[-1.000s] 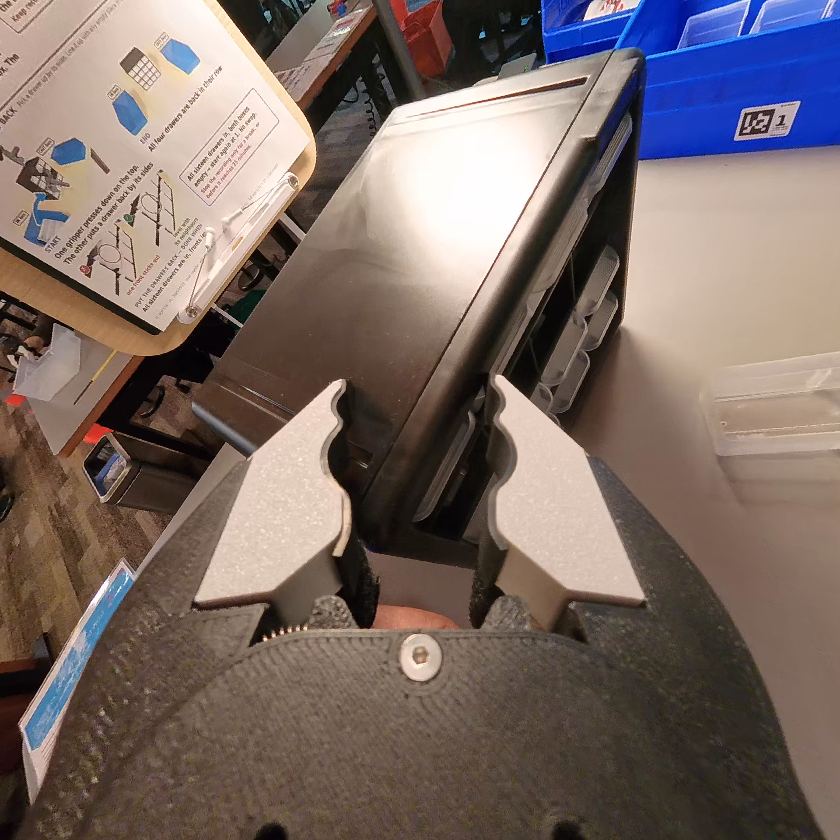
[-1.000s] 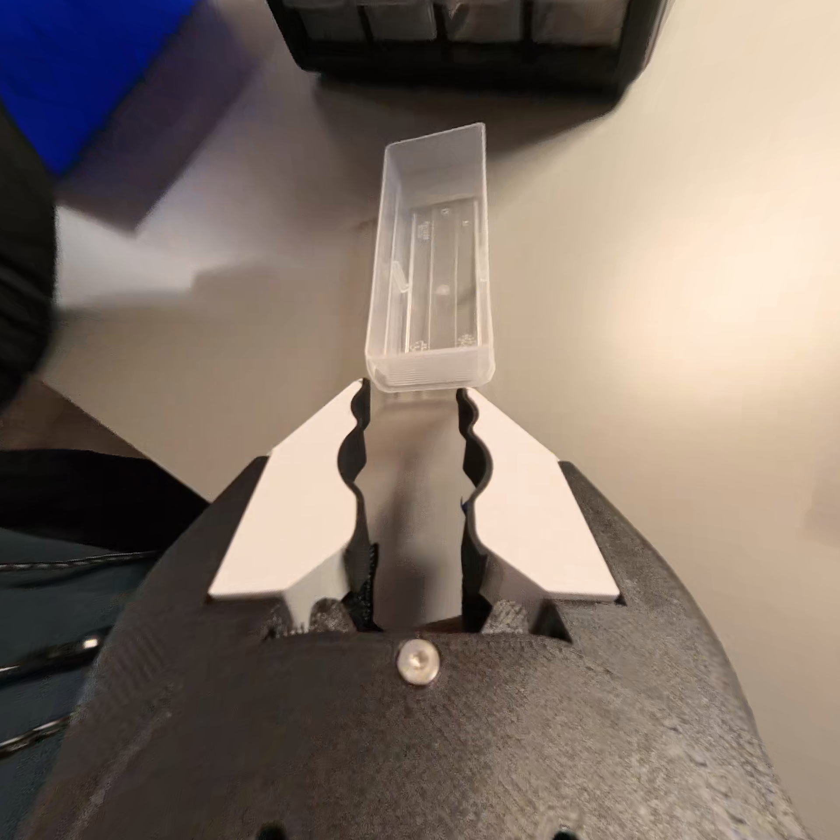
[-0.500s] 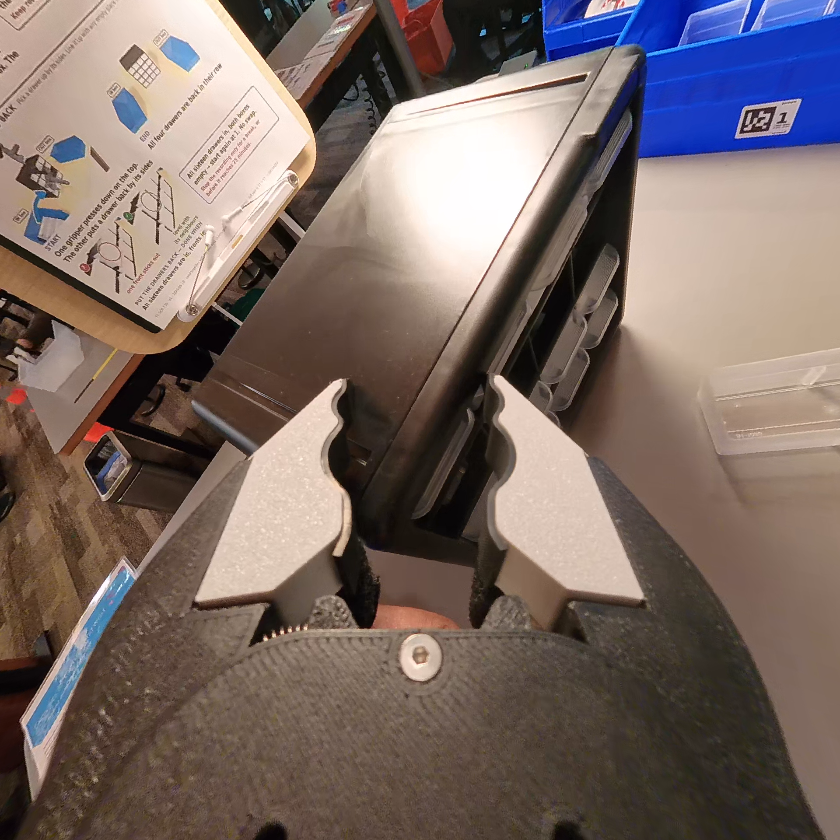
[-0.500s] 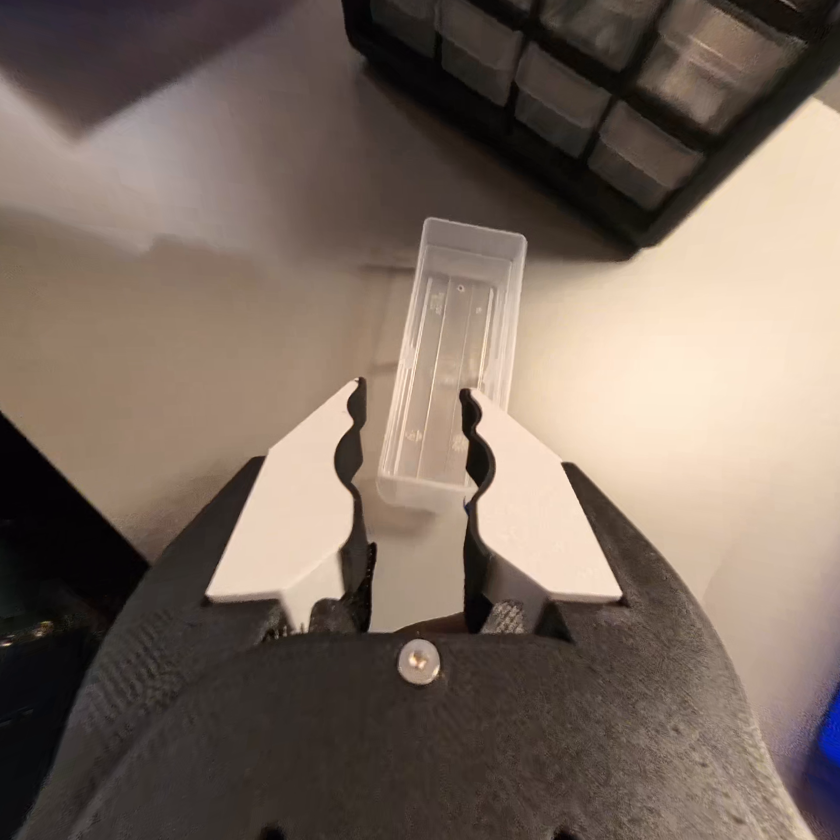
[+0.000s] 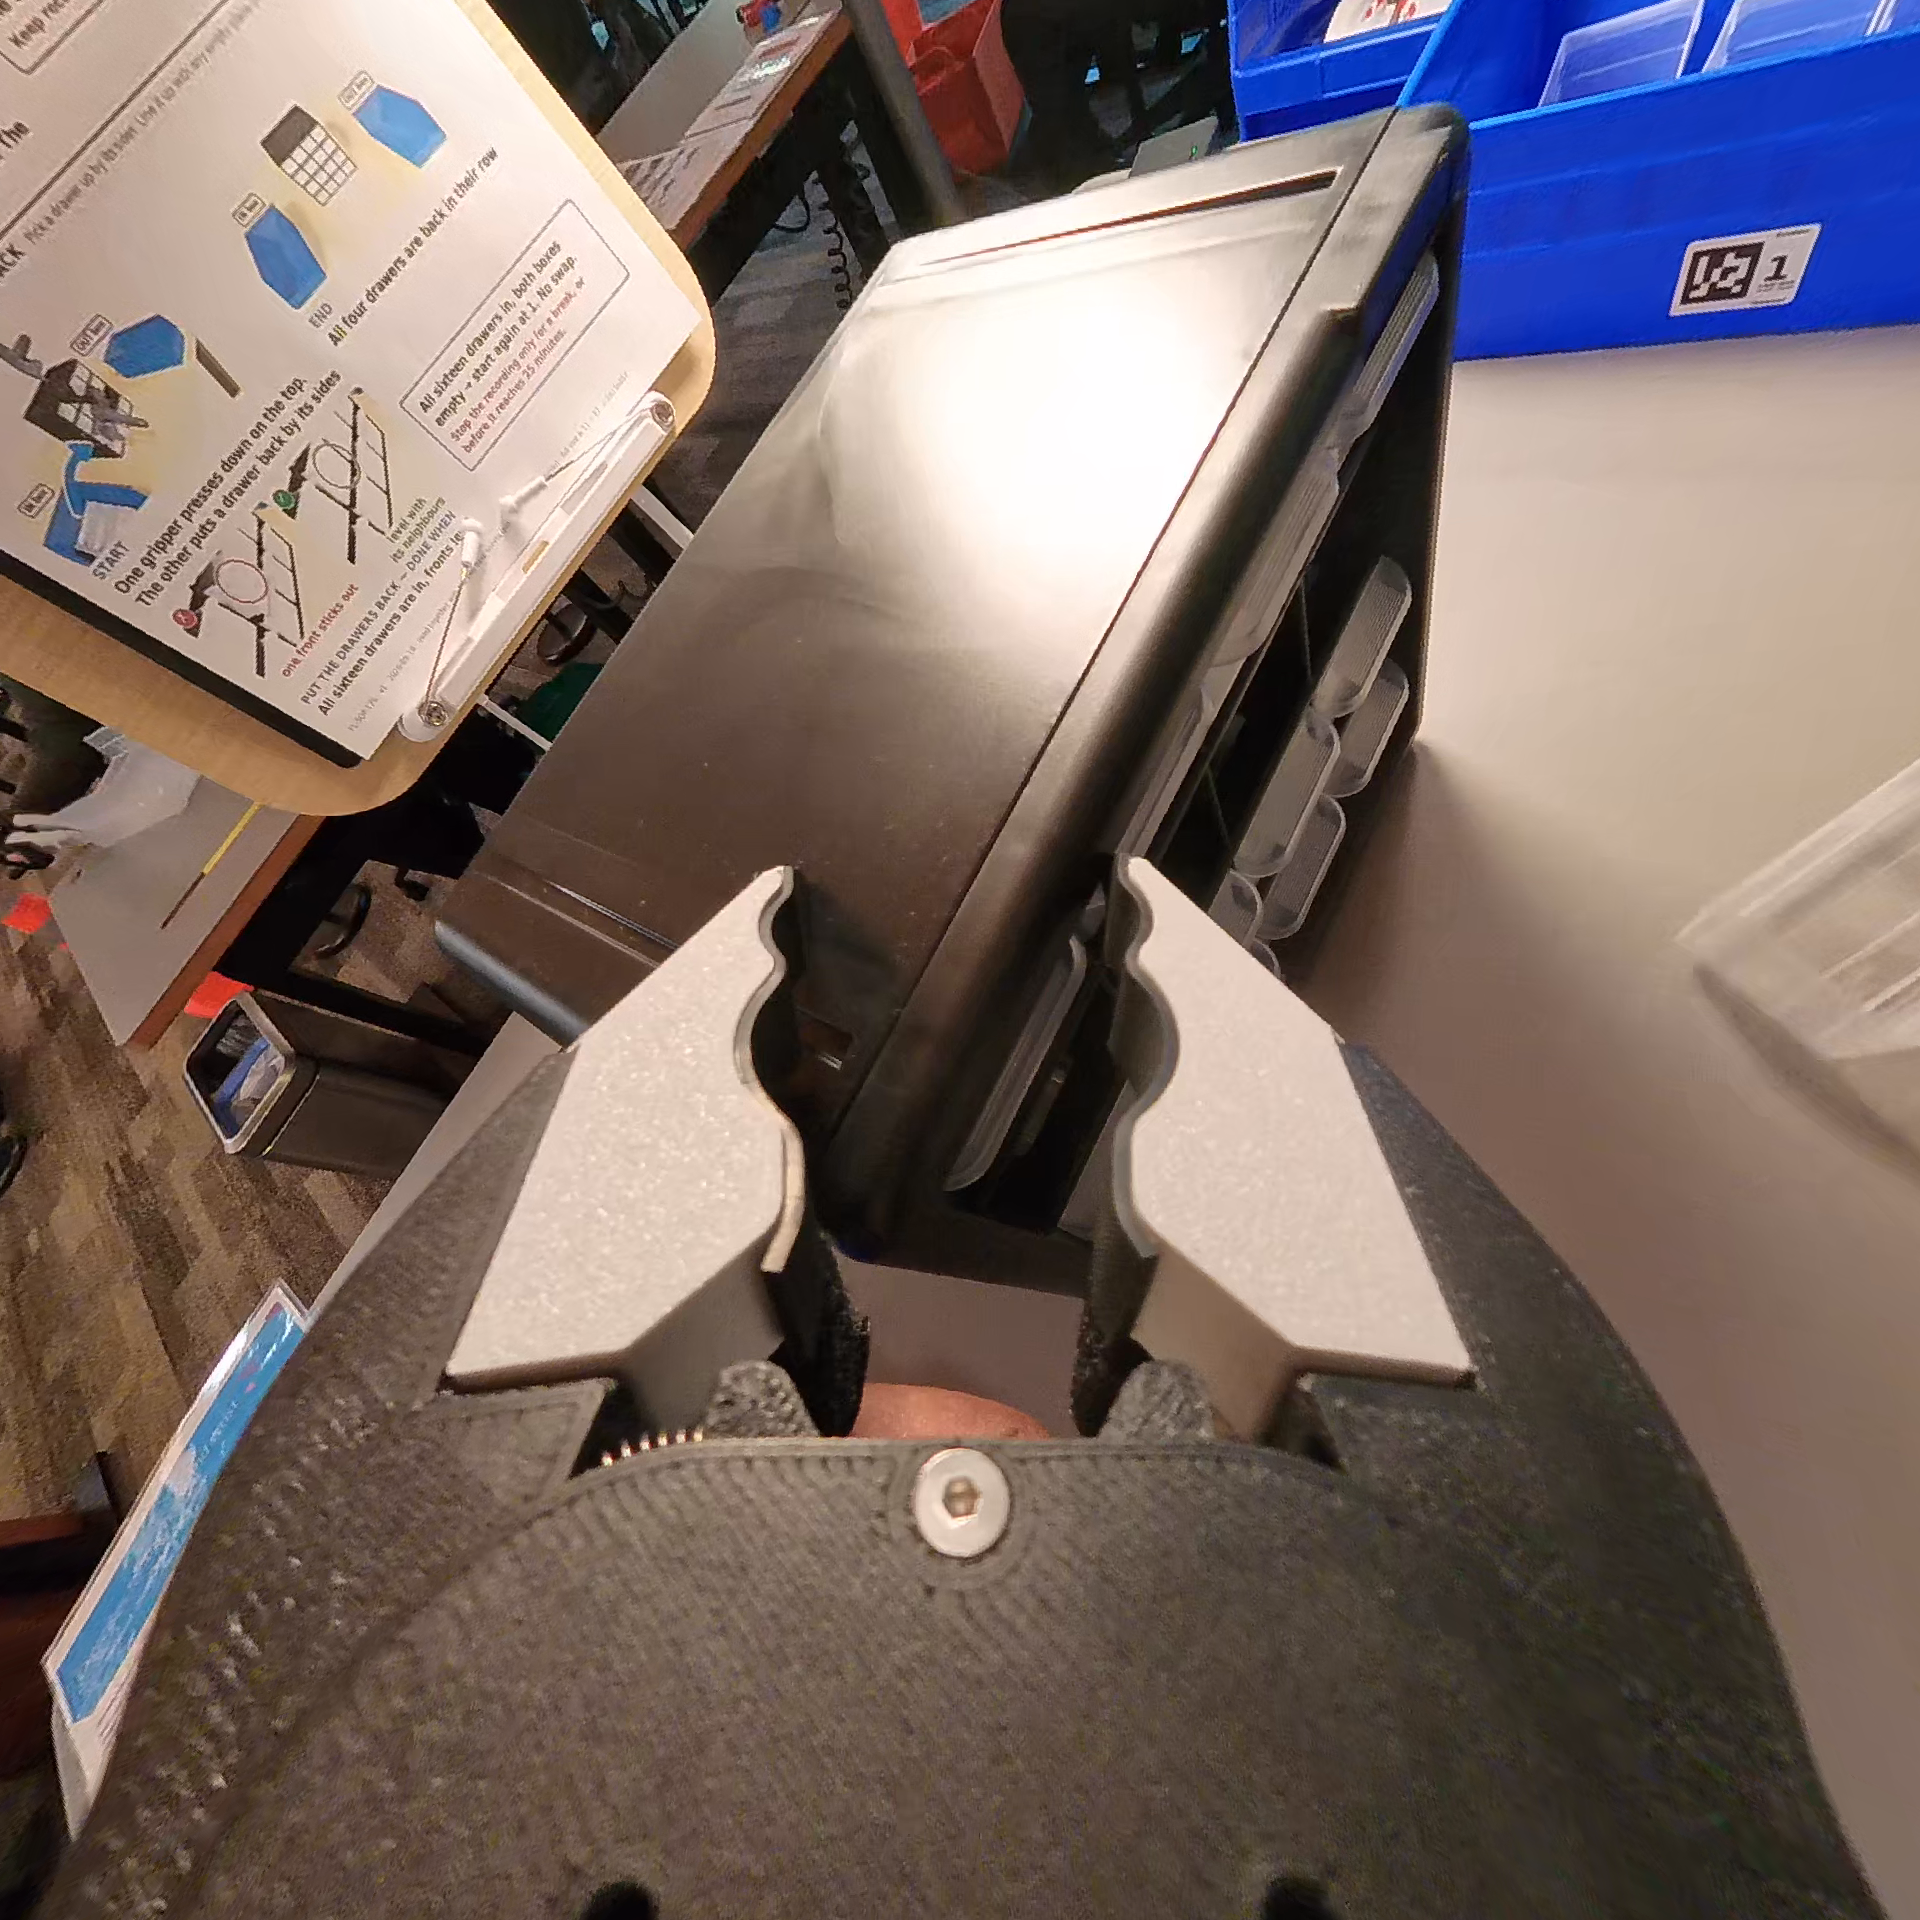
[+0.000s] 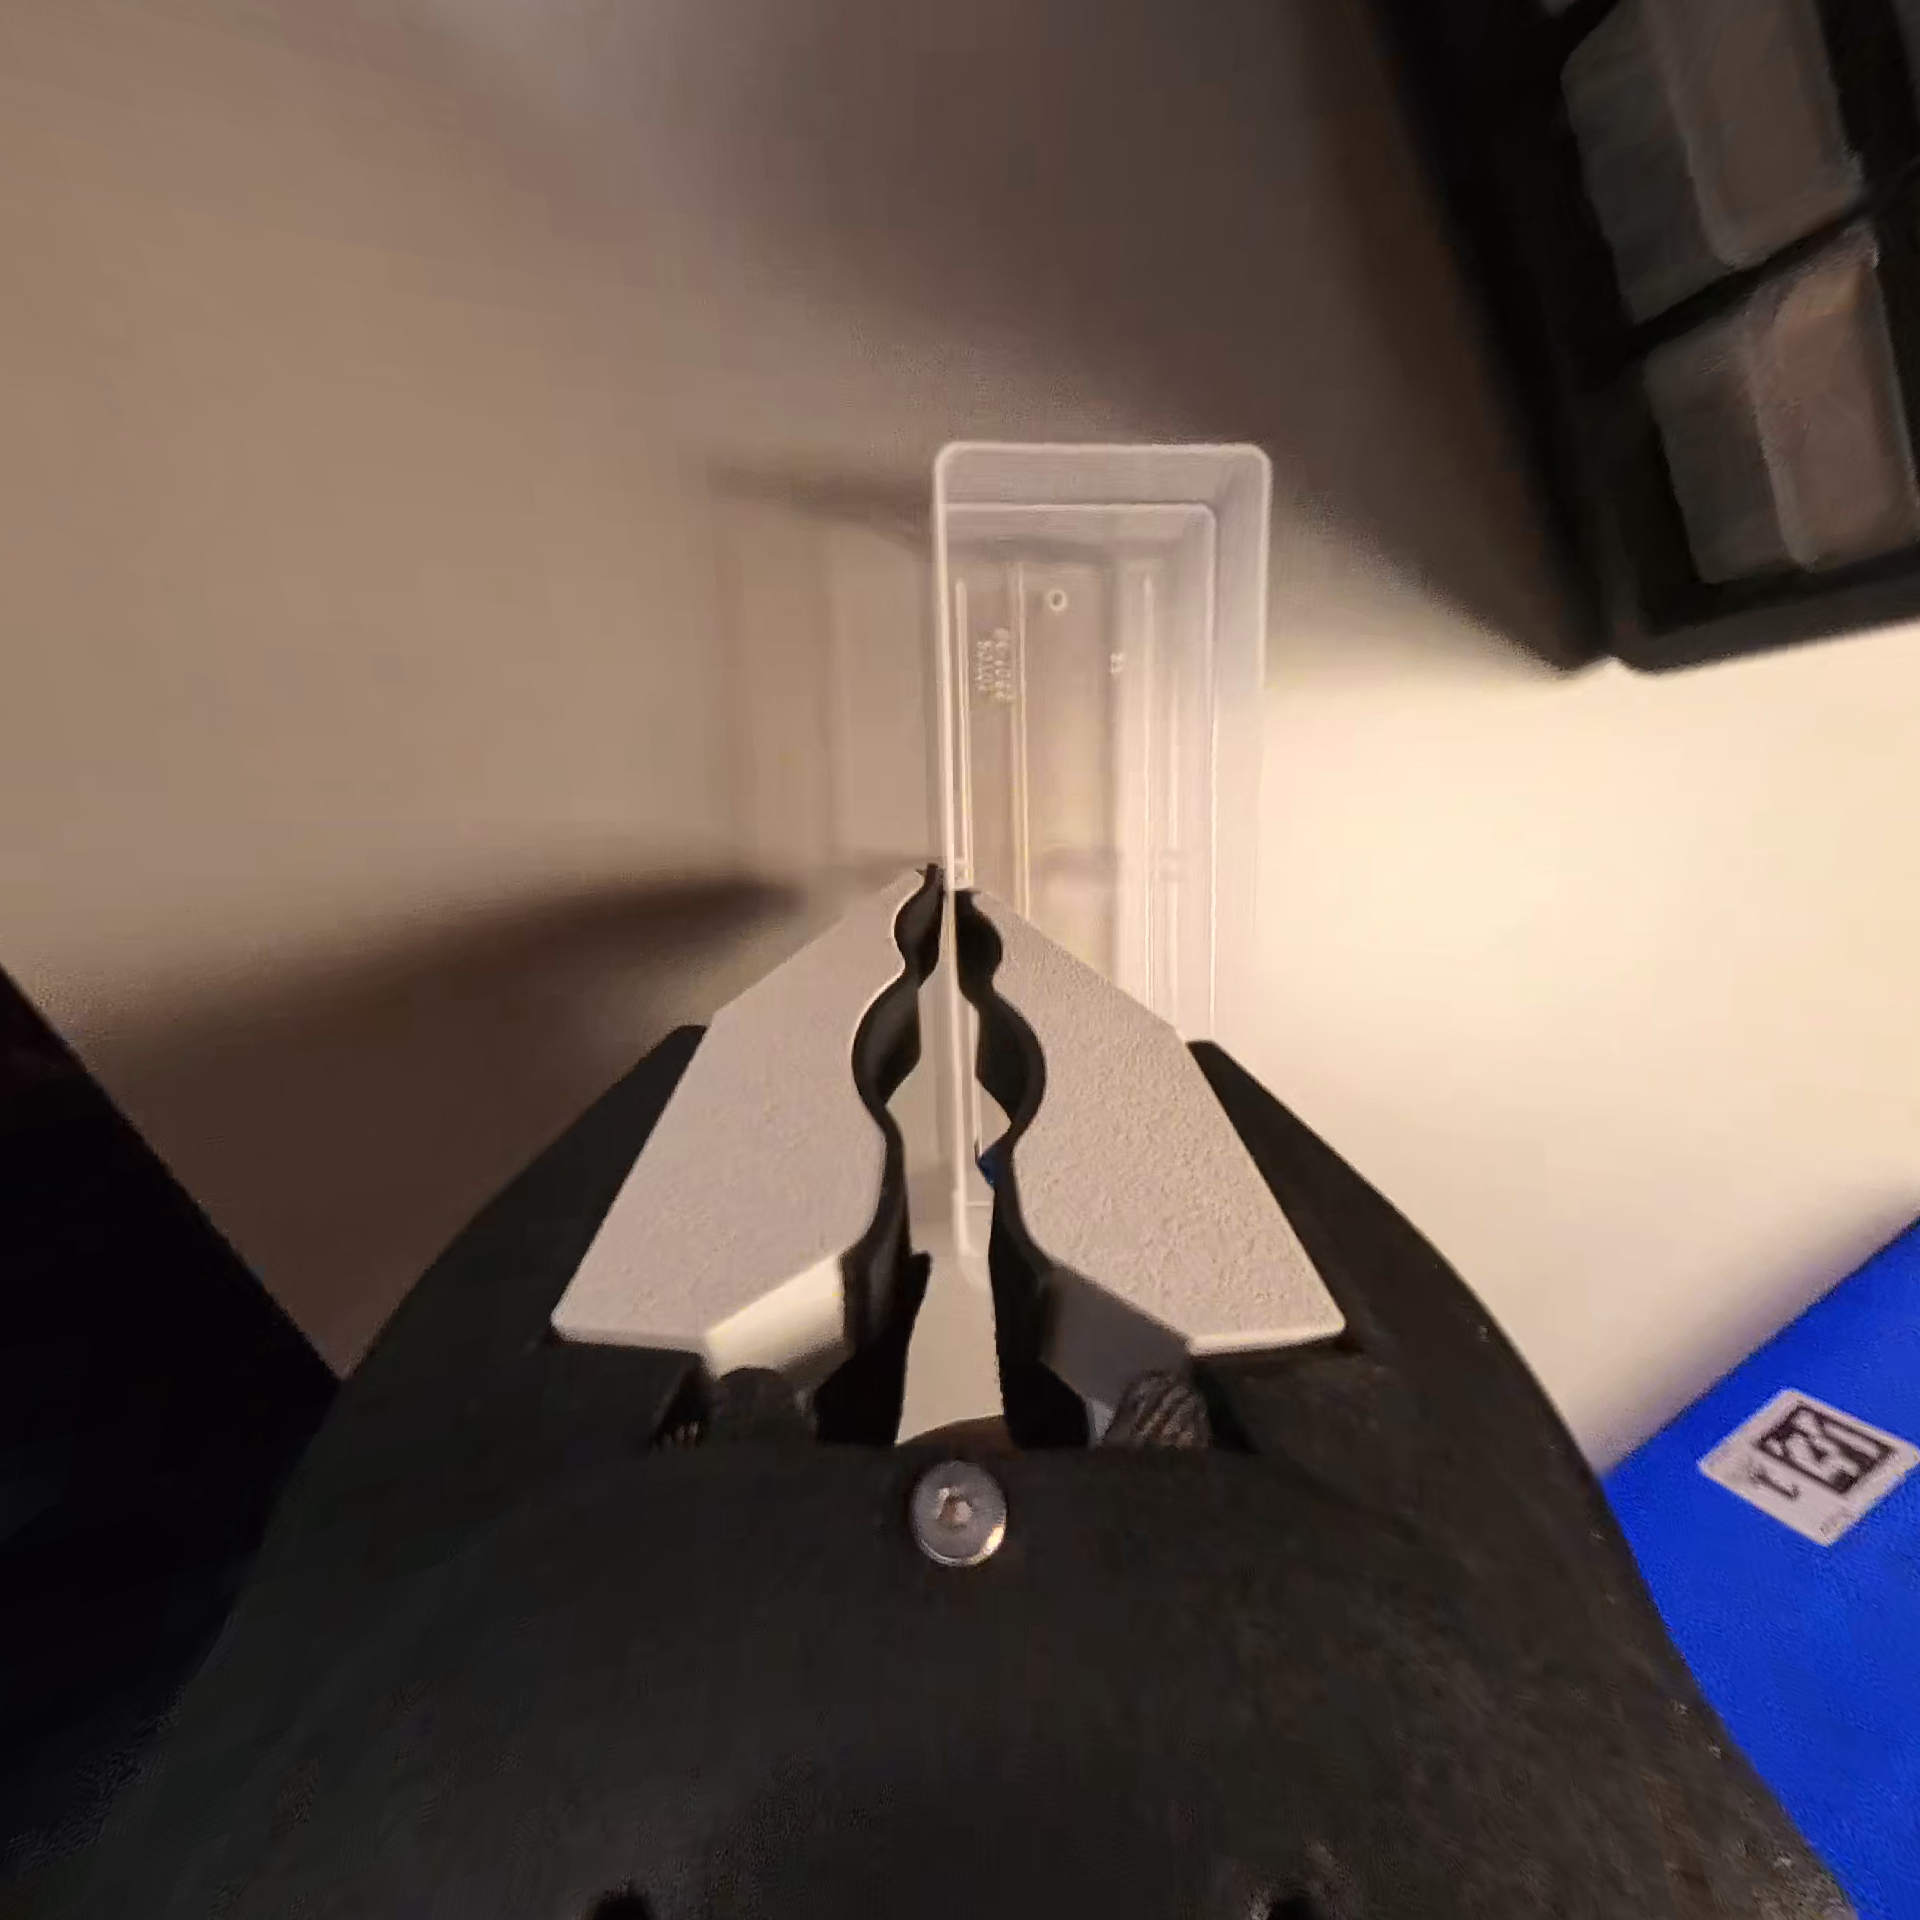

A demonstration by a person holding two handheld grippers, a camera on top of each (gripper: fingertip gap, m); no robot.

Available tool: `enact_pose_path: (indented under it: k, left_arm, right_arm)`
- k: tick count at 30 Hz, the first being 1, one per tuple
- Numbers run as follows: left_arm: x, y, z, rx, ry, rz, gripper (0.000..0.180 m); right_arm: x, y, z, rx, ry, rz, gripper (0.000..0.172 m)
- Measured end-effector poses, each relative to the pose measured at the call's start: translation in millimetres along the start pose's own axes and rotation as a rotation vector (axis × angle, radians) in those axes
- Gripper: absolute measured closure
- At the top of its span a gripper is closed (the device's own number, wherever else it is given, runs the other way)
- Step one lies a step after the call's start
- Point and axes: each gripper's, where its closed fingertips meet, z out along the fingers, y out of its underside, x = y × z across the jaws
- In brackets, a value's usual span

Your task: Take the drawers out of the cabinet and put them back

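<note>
Left wrist view: the black cabinet (image 5: pixel 987 582) runs from the fingers toward 1 o'clock, its clear drawer fronts (image 5: pixel 1340 727) facing right. The left gripper (image 5: pixel 956 1039) is wide open astride the cabinet's near top edge, gripping nothing. A blurred clear drawer (image 5: pixel 1829 935) sits at 3 o'clock.

Right wrist view: the clear drawer (image 6: pixel 1101 748) extends toward 12 o'clock; the right gripper (image 6: pixel 948 894) is pinched on its left wall. The cabinet (image 6: pixel 1714 343) is at 2 o'clock.

Warm overhead glare on the black cabinet top (image 5: pixel 1039 436), soft motion blur, wide-angle bending at edges.
</note>
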Motion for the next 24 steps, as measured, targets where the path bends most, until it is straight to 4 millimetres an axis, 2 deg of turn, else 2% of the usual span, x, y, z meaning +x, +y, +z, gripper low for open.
enact_pose_path:
  k: [1, 4, 7, 11, 13, 15, 17, 20, 22, 24]
  left_arm:
    - [0, 0, 0, 0.0, 0.0, 0.0, 0.119]
    - [0, 0, 0, -0.001, -0.004, -0.001, 0.119]
    - [0, 0, 0, -0.003, -0.006, 0.0, 0.119]
    - [0, 0, 0, -0.004, -0.009, -0.001, 0.123]
    - [0, 0, 0, -0.007, -0.014, -0.001, 0.119]
    - [0, 0, 1, -0.013, -0.02, 0.003, 0.123]
    - [0, 0, 1, -0.018, -0.026, 0.009, 0.119]
    - [1, 0, 1, -0.023, -0.03, 0.013, 0.119]
    - [1, 0, 1, -0.025, -0.031, 0.013, 0.119]
    - [1, 0, 1, -0.026, -0.031, 0.013, 0.119]
  right_arm:
    - [0, 8, -5, -0.012, -0.003, -0.024, 0.169]
    - [8, 33, -28, -0.023, 0.01, -0.059, 0.17]
    - [30, 49, -68, 0.016, 0.051, -0.043, 0.169]
    - [86, 73, -144, 0.039, 0.2, -0.037, 0.17]
    - [120, 99, -177, -0.005, 0.277, -0.04, 0.17]
    - [148, 135, -197, -0.084, 0.308, -0.068, 0.169]
    - [167, 180, -200, -0.198, 0.284, -0.097, 0.169]
    - [172, 238, -181, -0.327, 0.143, -0.159, 0.169]
    - [169, 263, -165, -0.399, 0.044, -0.187, 0.169]
    - [168, 275, -151, -0.445, -0.027, -0.22, 0.169]
